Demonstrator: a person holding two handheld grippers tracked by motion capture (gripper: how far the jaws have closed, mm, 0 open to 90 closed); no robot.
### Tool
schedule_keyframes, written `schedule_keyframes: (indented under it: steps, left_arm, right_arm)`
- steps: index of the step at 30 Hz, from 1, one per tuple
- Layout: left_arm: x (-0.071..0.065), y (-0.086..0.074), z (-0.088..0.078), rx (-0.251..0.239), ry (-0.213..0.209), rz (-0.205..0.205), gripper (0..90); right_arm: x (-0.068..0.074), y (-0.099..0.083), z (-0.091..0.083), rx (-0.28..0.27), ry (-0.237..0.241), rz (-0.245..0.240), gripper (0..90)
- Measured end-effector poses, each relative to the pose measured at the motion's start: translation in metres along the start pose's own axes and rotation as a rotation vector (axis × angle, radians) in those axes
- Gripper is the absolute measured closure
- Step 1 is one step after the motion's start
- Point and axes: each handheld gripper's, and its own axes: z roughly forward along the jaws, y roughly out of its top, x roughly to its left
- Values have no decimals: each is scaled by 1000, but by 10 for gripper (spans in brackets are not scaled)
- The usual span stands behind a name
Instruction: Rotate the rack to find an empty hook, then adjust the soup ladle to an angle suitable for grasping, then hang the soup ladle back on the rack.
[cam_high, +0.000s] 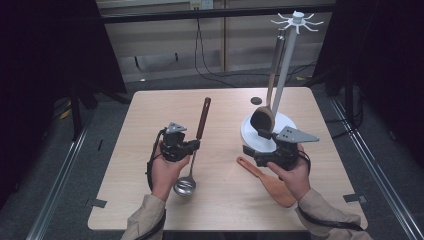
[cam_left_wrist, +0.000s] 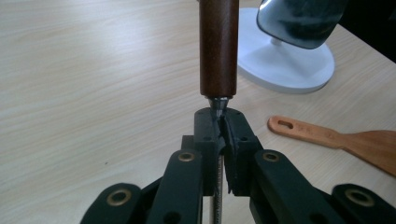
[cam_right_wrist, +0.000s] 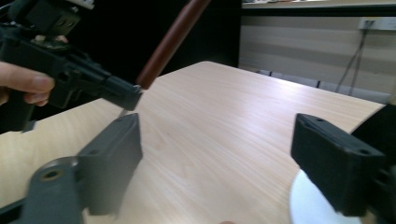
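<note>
My left gripper (cam_high: 195, 145) is shut on the thin metal shaft of a ladle (cam_high: 202, 117), just below its brown wooden handle (cam_left_wrist: 218, 46). In the left gripper view its jaws (cam_left_wrist: 219, 133) pinch the shaft. The ladle's steel bowl (cam_high: 185, 186) rests near the table's front. My right gripper (cam_high: 256, 143) is open with nothing between its jaws (cam_right_wrist: 219, 163), beside the white base (cam_high: 285, 120) of a utensil stand. A dark spoon (cam_high: 262, 120) hangs on the stand. A wooden spatula (cam_high: 267, 182) lies flat under the right hand.
The stand's white pole rises to a ring of hooks (cam_high: 297, 21) at the back right. A small black disc (cam_high: 256, 100) lies on the table behind the base. The light wood table (cam_high: 150, 115) has bare room at its left and middle.
</note>
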Motion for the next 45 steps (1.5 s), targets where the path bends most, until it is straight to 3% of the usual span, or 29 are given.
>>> schedule_keyframes:
  steps: [9,13,17,28,41,45]
  left_arm:
    - [-15,11,4,-47,-26,1,851]
    - [-21,15,4,-69,-45,-11,851]
    - [-25,19,3,-76,-62,-2,851]
    - [-38,24,3,-106,-85,6,850]
    - [-43,26,2,-131,-110,-1,850]
    - [-45,26,3,-138,-113,-8,850]
  right_arm:
    - [12,-5,12,29,42,30,233]
    - [19,-7,19,37,84,19,378]
    - [25,-8,25,54,118,37,431]
    - [43,-10,42,92,126,129,534]
    - [48,-6,51,75,116,263,603]
    - [50,-5,55,81,111,284,648]
